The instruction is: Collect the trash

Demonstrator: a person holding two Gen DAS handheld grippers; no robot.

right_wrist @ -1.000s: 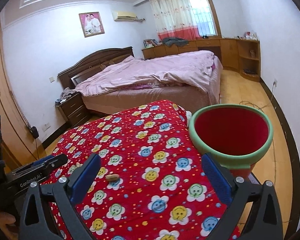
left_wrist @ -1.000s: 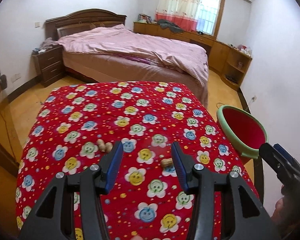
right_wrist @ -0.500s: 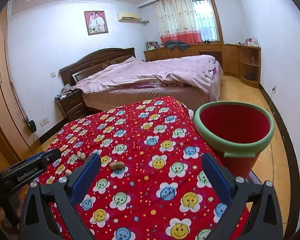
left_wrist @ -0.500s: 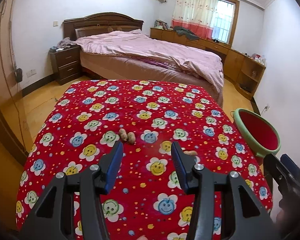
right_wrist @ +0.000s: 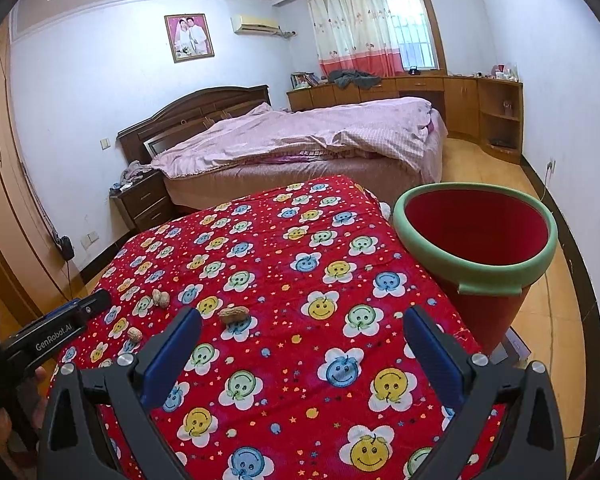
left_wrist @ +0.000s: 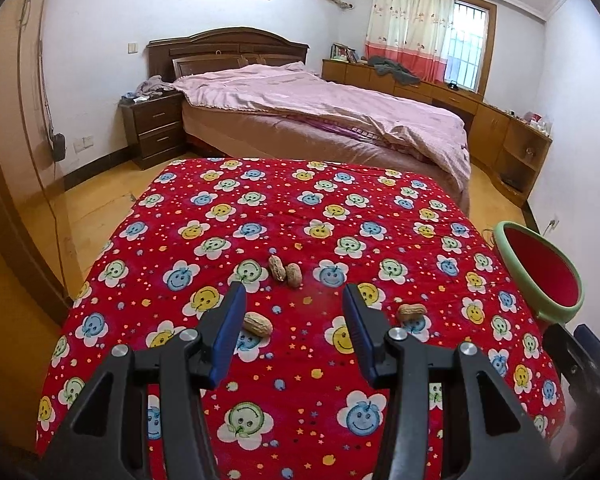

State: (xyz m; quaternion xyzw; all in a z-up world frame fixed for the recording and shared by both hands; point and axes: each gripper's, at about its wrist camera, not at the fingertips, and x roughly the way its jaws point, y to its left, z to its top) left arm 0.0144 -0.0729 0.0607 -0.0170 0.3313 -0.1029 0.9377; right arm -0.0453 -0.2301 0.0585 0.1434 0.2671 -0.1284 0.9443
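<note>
Soft daylight from the window [left_wrist: 466, 44]; sharp frames, fisheye-bent, dark corners.

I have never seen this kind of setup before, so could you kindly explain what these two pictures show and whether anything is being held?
A person holds a hand-held two-finger tool in each hand; each carries a camera looking along its blue-padded fingers. One picture is from the left tool, the other from the right tool. Both are open and empty. Below lies a table covered by a red smiley-flower cloth with four peanuts: a touching pair, one near the left tool's finger, one further right. A red bin with a green rim stands beside the table.
</note>
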